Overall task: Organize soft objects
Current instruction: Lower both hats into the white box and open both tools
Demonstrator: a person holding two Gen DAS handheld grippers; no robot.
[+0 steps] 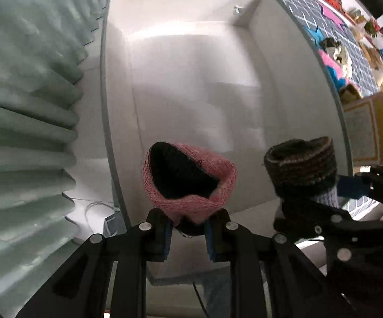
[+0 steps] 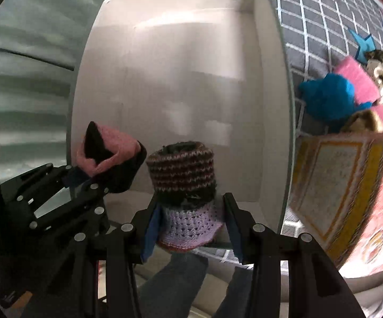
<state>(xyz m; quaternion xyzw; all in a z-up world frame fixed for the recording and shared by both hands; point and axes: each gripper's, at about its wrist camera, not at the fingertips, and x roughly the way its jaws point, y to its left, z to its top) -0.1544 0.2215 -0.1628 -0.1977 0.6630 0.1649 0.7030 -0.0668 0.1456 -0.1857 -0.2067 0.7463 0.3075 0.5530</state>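
pink knit roll (image 1: 188,182), dark inside, is pinched in the left claw (image 1: 187,234) above the white box (image 1: 180,79); the striped brown-and-lilac roll (image 2: 184,185) is clamped in the right claw (image 2: 190,228) just beside it. best lowered upright, side by side, before letting go.

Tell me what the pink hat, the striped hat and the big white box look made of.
Pink hat: knitted yarn, matte, ribbed stitches visible. Striped hat: crochet or knit yarn, rows of loops, openwork lilac band. White box: smooth, slightly glossy panels with soft reflections; probably laminated board or plastic.
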